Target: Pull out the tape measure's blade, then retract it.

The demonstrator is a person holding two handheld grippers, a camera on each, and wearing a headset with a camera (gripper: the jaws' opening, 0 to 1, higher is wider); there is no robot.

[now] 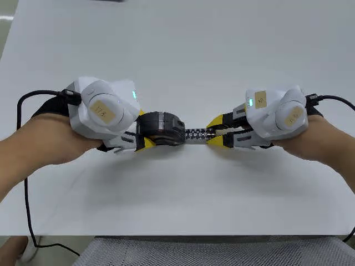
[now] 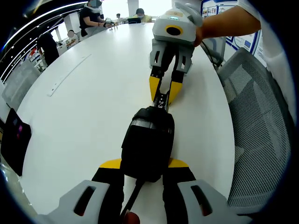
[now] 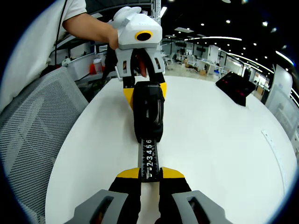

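Observation:
A black tape measure [image 1: 161, 128] rests on the white table [image 1: 183, 55], held between the yellow-tipped jaws of my left gripper [image 1: 145, 138]. In the left gripper view its case [image 2: 148, 142] stands between my own jaws. A short length of numbered blade [image 1: 196, 134] runs from the case to my right gripper [image 1: 217, 133], which is shut on the blade's end. The right gripper view shows the blade [image 3: 149, 158] with printed numbers leading from my jaws to the case [image 3: 148, 110], with the left gripper [image 3: 141, 91] behind it.
A grey mesh chair [image 1: 211, 252] stands at the table's near edge. Black cables [image 1: 25, 194] trail from both grippers. A dark device [image 3: 235, 86] lies further off on the table, and people sit at the far end [image 2: 96, 14].

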